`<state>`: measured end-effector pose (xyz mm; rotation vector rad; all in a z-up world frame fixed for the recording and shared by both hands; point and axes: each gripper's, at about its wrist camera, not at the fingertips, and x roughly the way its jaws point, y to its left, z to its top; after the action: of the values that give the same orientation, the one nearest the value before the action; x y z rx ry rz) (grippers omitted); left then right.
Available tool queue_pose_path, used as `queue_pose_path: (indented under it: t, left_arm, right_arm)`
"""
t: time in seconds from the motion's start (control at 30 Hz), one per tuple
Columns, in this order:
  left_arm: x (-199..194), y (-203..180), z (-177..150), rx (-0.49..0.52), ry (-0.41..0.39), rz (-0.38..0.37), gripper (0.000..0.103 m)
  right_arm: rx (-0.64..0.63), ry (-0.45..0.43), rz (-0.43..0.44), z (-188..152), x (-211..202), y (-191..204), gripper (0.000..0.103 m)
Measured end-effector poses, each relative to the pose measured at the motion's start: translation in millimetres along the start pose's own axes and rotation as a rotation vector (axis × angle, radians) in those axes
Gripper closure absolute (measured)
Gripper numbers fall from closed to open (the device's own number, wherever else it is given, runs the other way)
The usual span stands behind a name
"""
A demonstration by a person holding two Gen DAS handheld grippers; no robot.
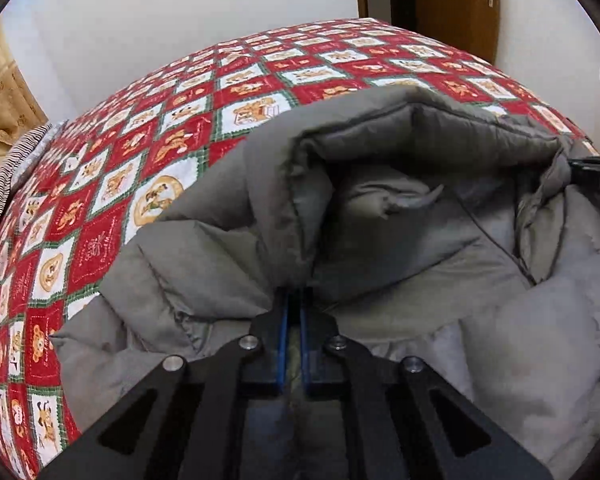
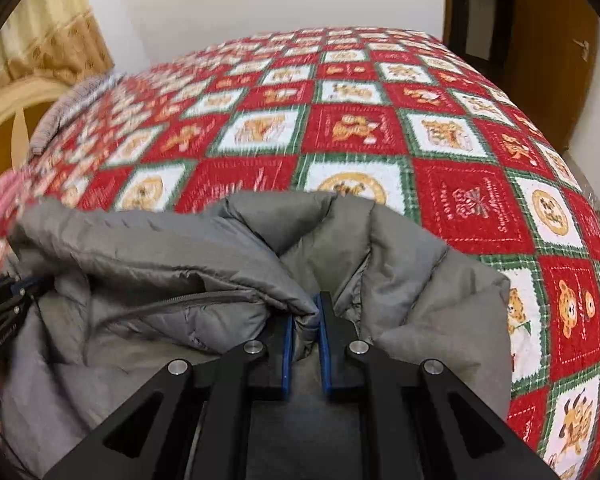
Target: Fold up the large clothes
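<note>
A: Entry, step in hand?

B: Both grippers had hold of one grey jacket (image 1: 380, 240), which lay at the near edge of the bed (image 1: 112, 184). By my reading, the grasp stage of a fold: edges taken, fold not yet made.

A: Tools, left to right?

B: Left gripper (image 1: 294, 300): jaws clamped on a pinch of jacket hem. Right gripper (image 2: 306, 312): jaws nearly together, a fold of jacket squeezed between the blue pads (image 2: 287, 344).

A: Next move?

B: Judged: lift both held edges together and carry them across the jacket, keeping the padded cloth taut so it does not slip or bunch.

A: Counts?

B: Striped cloth (image 1: 12, 172) at the bed's left edge, one; a pink item beside it, too cut off to name. Jacket, one. Grippers, two. Bed with checked cover, one.
</note>
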<state>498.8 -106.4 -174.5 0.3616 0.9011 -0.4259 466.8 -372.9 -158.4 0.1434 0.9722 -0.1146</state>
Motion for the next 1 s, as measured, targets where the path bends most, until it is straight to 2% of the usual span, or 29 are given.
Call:
queue_pose_path:
  t: [0.1,0.13,0.17,0.2,0.23,0.27,0.4,0.5,0.57,0.63,0.73,0.8,0.83,0.9,1.0]
  left_arm:
    - [-1.6,4.2,0.2,-0.012,-0.001,-0.013,0.098]
    - [-1.6,3.9,-0.5,-0.011,-0.002,-0.014,0.098]
    - [-1.8,4.0,-0.7,-0.010,-0.003,-0.015,0.098]
    - [-1.6,3.8,-1.0,-0.011,-0.003,-0.016,0.098]
    - [-1.4,3.8,-1.1,-0.012,-0.004,-0.017,0.098]
    - [-0.8,3.8,-1.2,-0.014,-0.005,-0.018,0.098]
    - [2.2,3.2,-0.6,-0.016,-0.009,-0.017,0.098]
    - [3.6,1.2,-0.2,-0.011,-0.005,-0.010,0.098]
    - [3.3,1.3,-0.1,-0.008,-0.002,-0.008,0.098]
    - [-0.2,0.4,-1.1,0.007,-0.017,0.004,0.098]
    - [-15.3,-1.8,-4.1,0.022,-0.054,0.041,0.076]
    - [-32.3,0.2,-5.3,0.023,-0.098,0.071,0.014]
    - [-45.5,2.9,-5.0,0.009,-0.150,0.096,0.007]
    - [-71.3,9.5,-2.3,-0.007,-0.252,0.106,0.005]
    - [-90.9,24.4,14.9,-0.089,-0.327,0.096,0.000]
  right_arm:
    - [0.014,0.019,0.043,3.7,-7.0,-6.1,0.090]
    - [0.023,0.020,0.061,4.6,-11.7,-9.3,0.084]
    - [0.027,0.016,0.069,5.2,-17.6,-11.3,0.071]
    - [0.025,0.009,0.068,6.6,-27.6,-13.8,0.062]
    - [0.022,0.003,0.064,7.5,-35.0,-14.1,0.046]
    - [0.020,-0.004,0.058,8.7,-42.6,-14.0,0.042]
    - [0.061,-0.103,-0.015,22.8,-79.8,-18.2,0.042]
    - [0.132,-0.185,0.005,42.9,-84.7,-13.1,0.042]
    - [0.136,-0.187,0.080,63.6,-69.3,0.7,0.042]
    - [0.149,-0.132,0.116,85.0,-46.7,15.5,0.042]
    - [0.069,-0.041,0.099,103.7,-17.3,44.5,0.042]
    - [0.018,0.012,0.089,100.9,-5.1,58.0,0.042]
    - [-0.001,0.024,0.087,96.7,-2.4,61.0,0.042]
    - [-0.023,0.032,0.073,88.1,-0.5,60.2,0.042]
    - [-0.031,0.047,0.075,76.4,2.9,55.6,0.042]
